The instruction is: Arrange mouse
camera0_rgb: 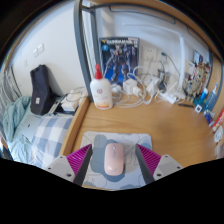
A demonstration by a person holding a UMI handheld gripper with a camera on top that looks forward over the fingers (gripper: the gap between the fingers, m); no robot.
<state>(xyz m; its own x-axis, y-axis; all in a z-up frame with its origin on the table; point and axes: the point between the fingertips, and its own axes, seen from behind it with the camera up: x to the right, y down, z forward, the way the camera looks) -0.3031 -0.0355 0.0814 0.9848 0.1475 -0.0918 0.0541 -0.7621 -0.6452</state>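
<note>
Tongs (113, 170) level, low over desk (170, 125), spread wide, seemingly not touching pink mouse (113, 157) between fingers

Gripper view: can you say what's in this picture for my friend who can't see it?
A pale pink mouse sits on a grey mouse pad on a wooden desk, between the open gripper fingers with gaps either side. Beyond it stand a white bottle and a robot poster.

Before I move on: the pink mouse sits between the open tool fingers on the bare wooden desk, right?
Not quite. In the gripper view, the pink mouse does sit between the open tool fingers, but it rests on a grey mouse pad on the wooden desk, not on bare wood.
</note>
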